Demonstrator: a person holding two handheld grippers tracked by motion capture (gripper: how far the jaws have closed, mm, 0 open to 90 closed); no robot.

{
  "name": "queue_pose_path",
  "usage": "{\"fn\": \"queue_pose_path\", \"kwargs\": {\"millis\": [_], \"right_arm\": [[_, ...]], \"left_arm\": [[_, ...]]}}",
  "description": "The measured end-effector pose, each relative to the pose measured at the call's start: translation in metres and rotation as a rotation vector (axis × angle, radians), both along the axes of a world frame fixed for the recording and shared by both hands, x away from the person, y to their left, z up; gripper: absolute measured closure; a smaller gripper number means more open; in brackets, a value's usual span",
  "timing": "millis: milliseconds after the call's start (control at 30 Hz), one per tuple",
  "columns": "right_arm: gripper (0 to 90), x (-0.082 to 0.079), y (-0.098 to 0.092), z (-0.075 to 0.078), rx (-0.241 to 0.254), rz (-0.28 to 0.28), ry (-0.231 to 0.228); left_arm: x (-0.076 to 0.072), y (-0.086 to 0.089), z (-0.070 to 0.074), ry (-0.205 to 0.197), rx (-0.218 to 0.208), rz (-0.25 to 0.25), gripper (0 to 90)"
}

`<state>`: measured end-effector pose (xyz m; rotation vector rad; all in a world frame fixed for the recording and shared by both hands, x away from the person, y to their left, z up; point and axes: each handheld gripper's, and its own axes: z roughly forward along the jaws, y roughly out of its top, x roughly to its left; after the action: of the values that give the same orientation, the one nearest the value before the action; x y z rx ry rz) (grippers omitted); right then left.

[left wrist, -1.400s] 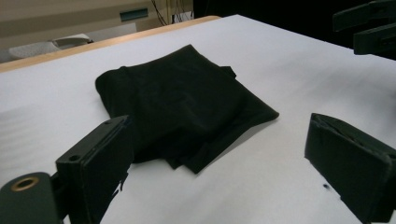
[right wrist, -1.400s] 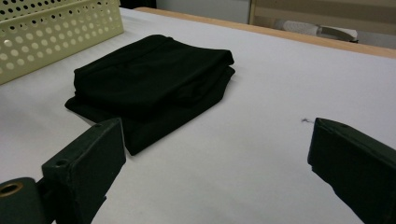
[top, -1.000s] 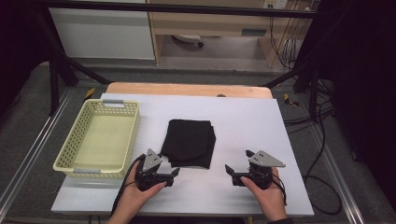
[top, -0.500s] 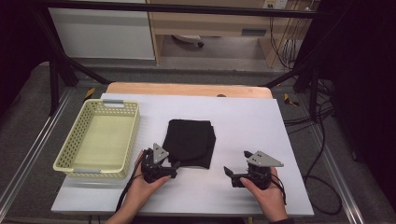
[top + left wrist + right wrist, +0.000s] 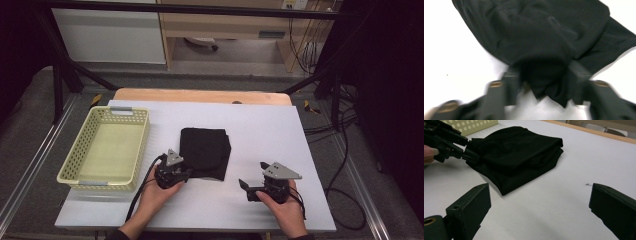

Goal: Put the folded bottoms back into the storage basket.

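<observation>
The left gripper point(image 5: 186, 173) has just closed its jaws, pinching the folded black cloth point(image 5: 204, 152) at its near-left corner, mid-counter; a lift can follow. The right gripper point(image 5: 246, 187) waits released.

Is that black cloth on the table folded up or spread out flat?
Folded. The black cloth lies as a compact stack, its layered edges showing in the right gripper view.

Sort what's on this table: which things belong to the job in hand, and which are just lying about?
In the job:
folded black cloth
left tool, jaws just closed on the cloth's corner
right tool, open, waiting beside it

Lying about:
yellow basket
</observation>
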<state>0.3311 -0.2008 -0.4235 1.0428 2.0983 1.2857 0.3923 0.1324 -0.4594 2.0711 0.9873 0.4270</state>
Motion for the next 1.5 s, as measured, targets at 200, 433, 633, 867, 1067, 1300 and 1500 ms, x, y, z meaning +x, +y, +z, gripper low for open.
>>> {"fn": "queue_pose_path", "kwargs": {"millis": [200,433,633,867,1067,1300,1500], "right_arm": [[4.3,-0.001,-0.002,-0.001,0.002,-0.017,0.002],[4.5,-0.006,0.004,0.005,0.008,-0.019,-0.016],[4.5,-0.015,0.014,0.007,-0.014,0.001,-0.025],[4.9,-0.026,0.031,0.008,-0.018,0.048,-0.007],[4.9,-0.035,0.046,0.005,-0.005,0.076,0.018],[4.9,-0.045,0.054,0.001,-0.013,0.095,0.032],[4.6,-0.047,0.062,0.0,-0.025,0.109,0.038]], "left_arm": [[0.003,0.0,0.0,0.023,-0.035,-0.014,78.5],[-0.006,0.007,0.004,0.061,-0.031,-0.046,80.9],[-0.021,0.014,0.006,0.098,-0.022,-0.08,80.9],[-0.055,0.023,0.008,0.131,-0.018,-0.123,80.9],[-0.069,0.028,0.01,0.148,-0.011,-0.145,80.8],[-0.082,0.043,0.011,0.172,-0.007,-0.139,80.8],[-0.089,0.054,0.012,0.173,-0.006,-0.118,80.6]]}}
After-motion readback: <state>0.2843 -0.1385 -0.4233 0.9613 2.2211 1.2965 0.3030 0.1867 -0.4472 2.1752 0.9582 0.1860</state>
